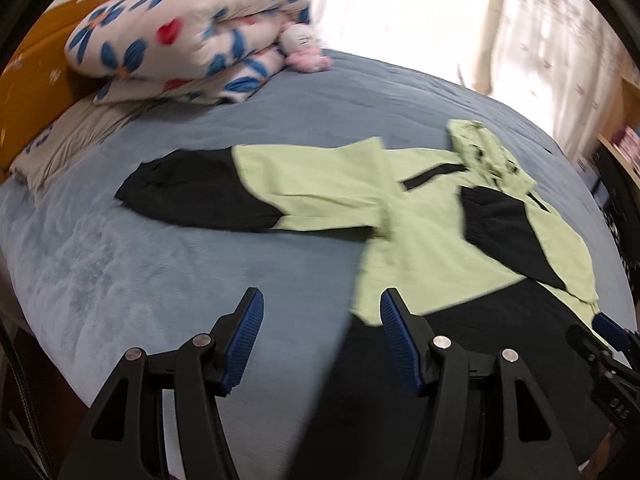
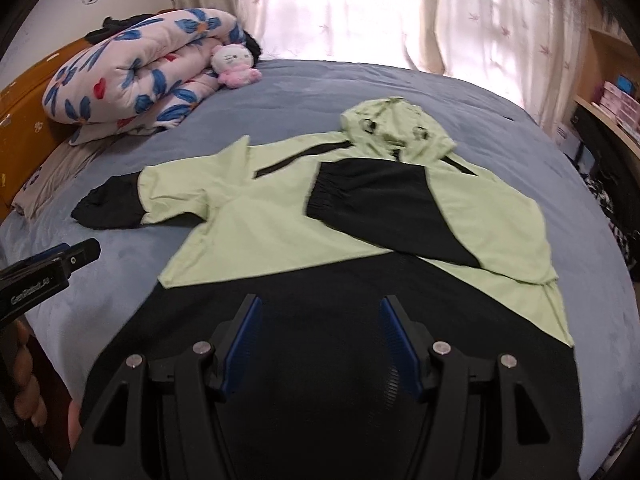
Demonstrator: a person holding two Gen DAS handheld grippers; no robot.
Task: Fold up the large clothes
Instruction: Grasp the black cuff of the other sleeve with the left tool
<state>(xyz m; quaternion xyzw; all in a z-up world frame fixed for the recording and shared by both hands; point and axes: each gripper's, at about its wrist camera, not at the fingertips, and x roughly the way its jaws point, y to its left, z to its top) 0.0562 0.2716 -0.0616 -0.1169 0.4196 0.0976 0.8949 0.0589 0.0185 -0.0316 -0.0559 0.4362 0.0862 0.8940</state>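
A light green and black hooded jacket (image 1: 420, 224) (image 2: 280, 224) lies flat on the blue-grey bed (image 1: 160, 264) (image 2: 100, 280). Its right sleeve (image 2: 384, 212) is folded across the chest. Its left sleeve (image 1: 208, 192) (image 2: 132, 196) stretches out to the left, ending in a black cuff. The hood (image 2: 396, 128) points toward the window. My left gripper (image 1: 320, 336) is open and empty above the bed at the jacket's lower left edge. My right gripper (image 2: 320, 336) is open and empty above the black hem (image 2: 320, 292). The left gripper also shows in the right wrist view (image 2: 60, 264), and the right gripper's tip shows in the left wrist view (image 1: 612, 328).
A folded floral quilt (image 1: 188, 44) (image 2: 136, 76) and a pink plush toy (image 1: 304, 46) (image 2: 236, 66) sit at the bed's far left by an orange headboard (image 1: 36, 64). Curtains (image 2: 360, 8) hang behind. Shelves with boxes (image 2: 616, 100) stand at the right.
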